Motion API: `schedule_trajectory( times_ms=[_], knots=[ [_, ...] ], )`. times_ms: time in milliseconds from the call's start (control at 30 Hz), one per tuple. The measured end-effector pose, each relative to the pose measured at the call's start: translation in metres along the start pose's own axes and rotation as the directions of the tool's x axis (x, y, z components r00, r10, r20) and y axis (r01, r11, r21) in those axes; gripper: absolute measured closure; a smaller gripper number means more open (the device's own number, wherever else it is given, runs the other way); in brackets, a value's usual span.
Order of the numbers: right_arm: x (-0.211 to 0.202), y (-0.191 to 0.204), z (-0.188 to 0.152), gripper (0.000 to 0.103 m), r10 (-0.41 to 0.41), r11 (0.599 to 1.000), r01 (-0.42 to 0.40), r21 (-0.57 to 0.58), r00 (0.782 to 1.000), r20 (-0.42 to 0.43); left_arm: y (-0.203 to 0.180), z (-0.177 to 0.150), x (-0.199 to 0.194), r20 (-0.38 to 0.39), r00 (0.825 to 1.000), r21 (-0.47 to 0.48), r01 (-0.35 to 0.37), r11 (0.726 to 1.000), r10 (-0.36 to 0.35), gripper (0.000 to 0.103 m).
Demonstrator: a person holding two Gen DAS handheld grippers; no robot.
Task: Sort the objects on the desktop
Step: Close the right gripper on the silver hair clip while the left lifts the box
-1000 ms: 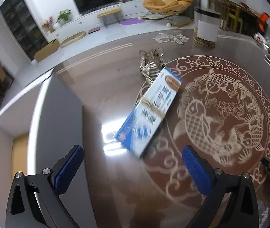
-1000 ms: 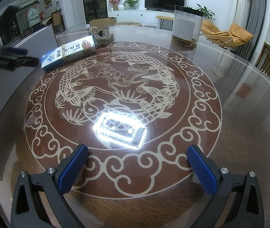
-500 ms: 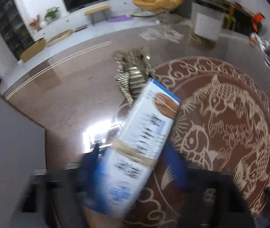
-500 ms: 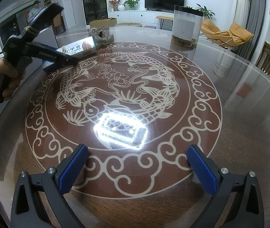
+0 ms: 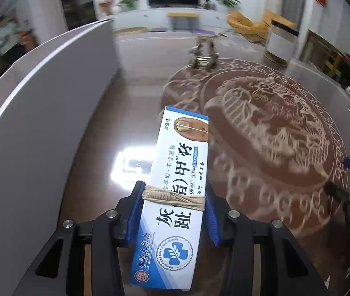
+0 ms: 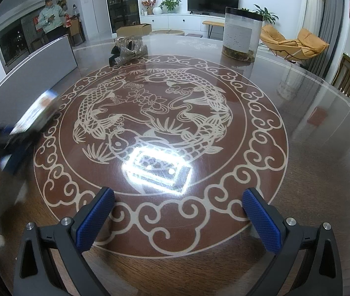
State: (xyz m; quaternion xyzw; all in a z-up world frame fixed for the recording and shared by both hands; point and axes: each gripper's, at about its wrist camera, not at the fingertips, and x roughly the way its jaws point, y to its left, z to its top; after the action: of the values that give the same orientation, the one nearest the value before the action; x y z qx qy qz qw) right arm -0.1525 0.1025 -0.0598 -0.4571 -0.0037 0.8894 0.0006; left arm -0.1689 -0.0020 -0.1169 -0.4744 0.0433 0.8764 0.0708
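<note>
Clamping its blue pads [image 5: 132, 215] against both long sides of the nail cream box [image 5: 175, 197], the left gripper [image 5: 172, 212] has just been closing — the box (bound with a tan cord) sits between its jaws, above the glossy table [image 5: 96, 133] beside a grey panel [image 5: 39, 113]. The right gripper [image 6: 178, 219] hangs spread wide over the fish medallion [image 6: 155, 113] — nothing between its fingers.

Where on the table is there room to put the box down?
The middle of the table is bare, between the silver bow, the tall jar and the right claw. It is crowded where the left claw grips the box.
</note>
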Motion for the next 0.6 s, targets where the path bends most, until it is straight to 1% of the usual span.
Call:
schedule_trajectory(
  times_ms=[33,100,167,200,233,267,333,367,400,467,567,600],
  knots=[
    [0.001,0.002,0.0,0.0,-0.007,1.0,0.007,-0.007,1.0,-0.003,0.004,-0.01,-0.005,0.013,1.0,-0.026,-0.015,1.0,0.016,0.058],
    [0.0,0.002,0.0,0.0,-0.004,1.0,0.004,-0.014,1.0,-0.003,0.007,-0.019,-0.01,0.036,0.999,-0.047,-0.02,0.999,0.022,0.058],
    [0.0,0.003,0.001,0.0,-0.003,1.0,0.003,-0.012,1.0,-0.003,0.007,-0.027,-0.013,0.063,0.998,-0.042,-0.028,0.999,0.03,0.058],
    [0.001,0.002,0.002,0.0,0.003,1.0,-0.003,-0.004,1.0,-0.001,0.006,-0.025,-0.012,0.074,0.997,-0.041,-0.028,0.999,0.031,0.058],
    [0.002,0.003,0.006,0.0,0.025,1.0,-0.025,0.004,1.0,0.002,0.006,-0.025,-0.012,0.077,0.997,-0.043,-0.027,0.999,0.03,0.058],
    [0.006,0.005,0.015,0.0,0.075,0.997,-0.075,0.01,0.997,0.0,0.008,-0.025,-0.012,0.077,0.997,-0.043,-0.026,0.999,0.029,0.058],
    [0.023,0.013,0.048,0.0,0.181,0.983,-0.18,0.043,0.983,-0.024,0.009,-0.028,-0.014,0.08,0.996,-0.044,-0.023,0.999,0.026,0.058],
    [0.035,0.019,0.068,0.0,0.215,0.975,-0.213,0.065,0.976,-0.032,0.01,-0.027,-0.015,0.081,0.996,-0.044,-0.022,0.999,0.026,0.058],
    [0.047,0.026,0.087,0.0,0.231,0.971,-0.228,0.077,0.972,-0.037,0.011,-0.027,-0.015,0.081,0.996,-0.045,-0.021,0.999,0.025,0.058],
    [0.078,0.047,0.129,0.0,0.236,0.97,-0.232,0.075,0.97,-0.059,0.009,-0.026,-0.014,0.082,0.996,-0.044,-0.019,0.999,0.023,0.058],
    [0.123,0.09,0.189,0.0,0.186,0.982,-0.186,0.006,0.978,-0.091,0.011,-0.027,-0.015,0.083,0.996,-0.044,-0.016,0.999,0.019,0.058],
    [0.132,0.099,0.2,0.0,0.161,0.987,-0.163,-0.013,0.982,-0.098,0.01,-0.026,-0.014,0.083,0.996,-0.043,-0.015,0.999,0.019,0.058]
  ],
)
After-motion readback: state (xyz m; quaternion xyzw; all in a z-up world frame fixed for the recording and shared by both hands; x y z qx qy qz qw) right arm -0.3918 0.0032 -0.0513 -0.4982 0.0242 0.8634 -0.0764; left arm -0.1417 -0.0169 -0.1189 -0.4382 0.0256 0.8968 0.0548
